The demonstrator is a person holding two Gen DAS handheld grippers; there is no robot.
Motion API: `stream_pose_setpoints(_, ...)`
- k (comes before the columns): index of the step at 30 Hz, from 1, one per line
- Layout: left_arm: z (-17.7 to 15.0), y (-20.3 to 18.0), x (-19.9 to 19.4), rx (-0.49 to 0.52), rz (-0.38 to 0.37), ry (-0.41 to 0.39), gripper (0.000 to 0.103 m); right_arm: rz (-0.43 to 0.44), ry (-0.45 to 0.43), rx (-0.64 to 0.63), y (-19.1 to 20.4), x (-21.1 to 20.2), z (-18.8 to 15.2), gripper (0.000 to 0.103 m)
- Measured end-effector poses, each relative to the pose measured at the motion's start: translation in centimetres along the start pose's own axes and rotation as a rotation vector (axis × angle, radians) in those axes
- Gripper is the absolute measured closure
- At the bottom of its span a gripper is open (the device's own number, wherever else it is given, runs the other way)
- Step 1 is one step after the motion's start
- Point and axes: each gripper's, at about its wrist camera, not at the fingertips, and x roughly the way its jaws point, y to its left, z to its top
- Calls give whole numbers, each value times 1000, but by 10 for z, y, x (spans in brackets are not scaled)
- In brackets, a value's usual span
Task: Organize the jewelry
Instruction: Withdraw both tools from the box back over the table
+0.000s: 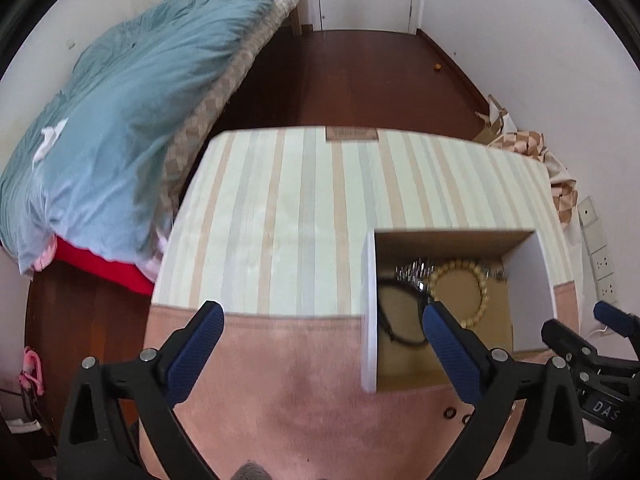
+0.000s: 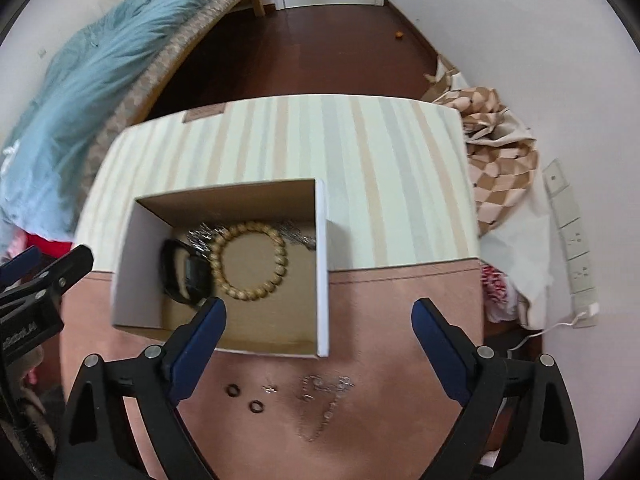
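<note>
An open cardboard box stands on the pink and striped cloth. Inside lie a wooden bead bracelet, a black watch and silver chains. In front of the box, on the pink cloth, lie two dark rings, a small silver earring and a silver chain necklace. My right gripper is open and empty above the box's front edge. My left gripper is open and empty, left of the box.
The striped table top ends at a dark wood floor. A bed with a blue duvet is at the left. Checked fabric and a white power strip lie at the right by the wall.
</note>
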Motion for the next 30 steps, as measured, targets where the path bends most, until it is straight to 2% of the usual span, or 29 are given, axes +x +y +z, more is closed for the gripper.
stream_pose_setpoints(6,-19,-6,-1,1,1,13,1,-34,-18,-7,0,-5,-12,7)
stream_pose_setpoints(13,-30,-10,-16,6,11,-12,1,-44,-43,-12,-2,-19,-21,7)
stream_pose_setpoints(18,-35,-13,-40,19,38,-51,1,-43,-77,-11,-3,-40,-31,7)
stream_pose_setpoints(30,-59,-11,-92,-1,-4,-104,1,-44,-200,-25,4,-113,-60,7)
